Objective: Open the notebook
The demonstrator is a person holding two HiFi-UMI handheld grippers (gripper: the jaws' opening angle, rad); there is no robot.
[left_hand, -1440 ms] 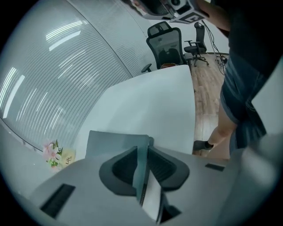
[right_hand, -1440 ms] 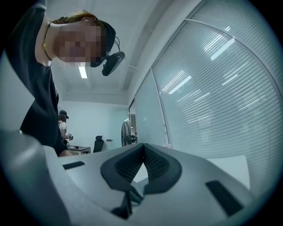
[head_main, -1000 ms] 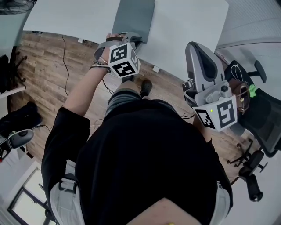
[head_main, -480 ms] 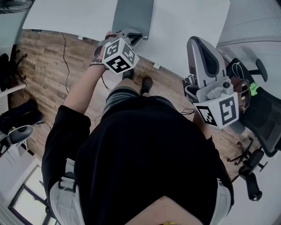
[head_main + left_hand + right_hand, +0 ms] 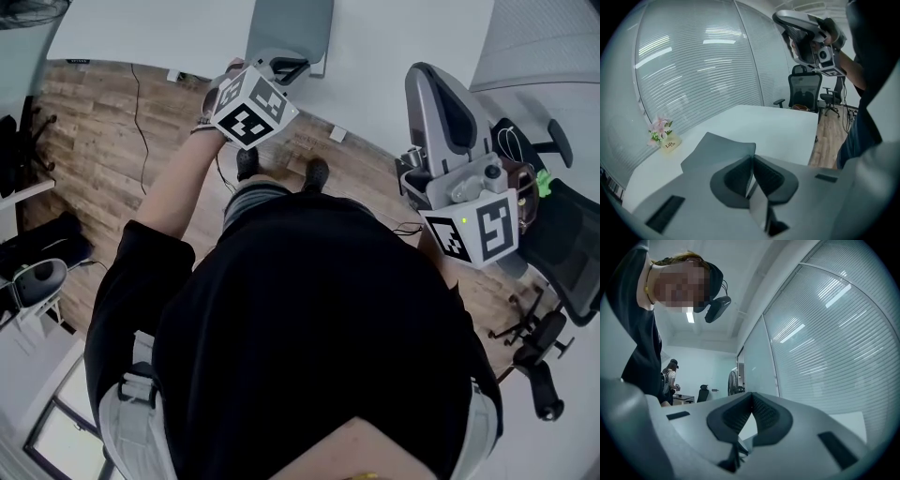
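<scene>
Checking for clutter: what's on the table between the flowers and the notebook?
Bare table between flowers and notebook, shown in the left gripper view.

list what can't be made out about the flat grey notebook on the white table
Pages, left gripper view: hidden under the cover of the flat grey notebook, its edge pinched between the jaws of the left gripper, which have just been closing.
Notebook's far end, head view: cut off by the top edge.
Its near edge, head view: partly hidden behind that gripper's marker cube.
</scene>
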